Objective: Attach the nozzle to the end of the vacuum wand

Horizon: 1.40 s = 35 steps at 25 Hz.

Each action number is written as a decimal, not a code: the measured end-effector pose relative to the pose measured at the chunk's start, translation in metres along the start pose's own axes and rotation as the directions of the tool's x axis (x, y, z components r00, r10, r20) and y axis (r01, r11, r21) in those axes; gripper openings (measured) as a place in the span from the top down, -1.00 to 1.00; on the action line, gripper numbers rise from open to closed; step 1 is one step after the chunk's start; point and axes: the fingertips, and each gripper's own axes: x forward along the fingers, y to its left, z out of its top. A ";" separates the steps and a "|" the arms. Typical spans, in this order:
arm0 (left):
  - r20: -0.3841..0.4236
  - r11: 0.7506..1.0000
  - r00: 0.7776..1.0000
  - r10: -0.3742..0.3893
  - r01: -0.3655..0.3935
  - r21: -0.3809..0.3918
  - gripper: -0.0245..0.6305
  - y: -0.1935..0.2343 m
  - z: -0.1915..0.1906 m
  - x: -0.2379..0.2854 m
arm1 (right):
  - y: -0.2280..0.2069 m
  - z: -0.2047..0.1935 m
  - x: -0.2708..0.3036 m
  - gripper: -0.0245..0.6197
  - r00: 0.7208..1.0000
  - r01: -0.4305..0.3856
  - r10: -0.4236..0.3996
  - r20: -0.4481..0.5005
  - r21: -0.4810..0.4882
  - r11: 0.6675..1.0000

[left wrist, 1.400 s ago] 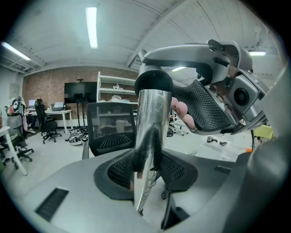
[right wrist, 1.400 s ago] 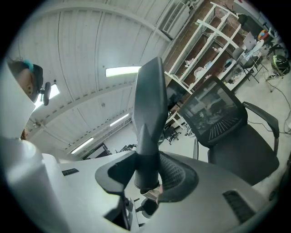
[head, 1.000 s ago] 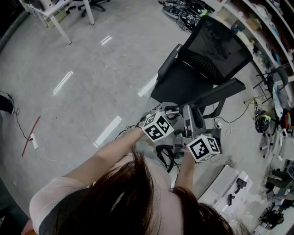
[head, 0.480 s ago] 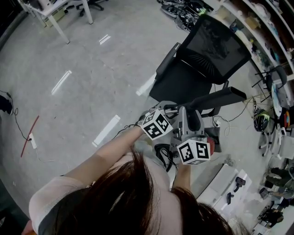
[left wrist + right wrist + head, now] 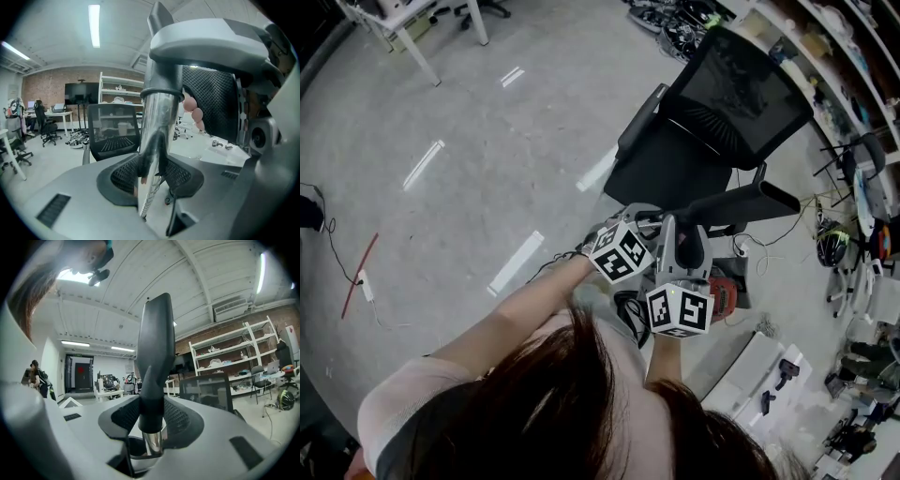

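Left hand-held gripper [image 5: 152, 176] clenches the wand [image 5: 157, 126]; right hand-held gripper [image 5: 152, 423] clenches the nozzle [image 5: 154, 357], whose base sits over the wand's chrome end. Both lie along 1 axis, right nearer the joint.

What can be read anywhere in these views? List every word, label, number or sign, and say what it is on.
No text can be read in any view.
Marker cubes: black-and-white square patterns only, no letters or numbers.
Red sign on the far door: too small and blurred to read.
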 end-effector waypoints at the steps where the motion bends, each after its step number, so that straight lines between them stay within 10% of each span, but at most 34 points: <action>1: 0.000 1.000 1.000 0.002 -0.002 0.000 0.44 0.000 -0.001 0.001 | -0.001 -0.001 -0.001 0.40 1.000 0.014 -0.014 0.009 0.006 1.000; 9: 0.003 1.000 1.000 -0.004 0.004 0.008 0.44 -0.001 -0.004 0.007 | -0.006 -0.009 0.001 0.40 0.999 0.048 -0.048 -0.025 0.010 0.999; 15: 0.016 0.998 0.999 -0.052 0.051 0.034 0.44 -0.003 -0.006 -0.003 | 0.010 -0.005 -0.005 0.40 0.965 -0.225 0.230 -0.125 0.054 0.973; 22: 0.006 0.990 0.991 -0.131 0.130 0.059 0.44 -0.009 -0.007 -0.007 | 0.014 0.010 0.003 0.40 0.844 -0.484 0.515 -0.151 0.202 0.852; 35: 0.006 0.997 0.998 -0.058 0.058 0.046 0.45 -0.002 -0.005 -0.004 | 0.009 0.012 0.003 0.39 0.998 -0.029 0.030 -0.051 0.027 0.999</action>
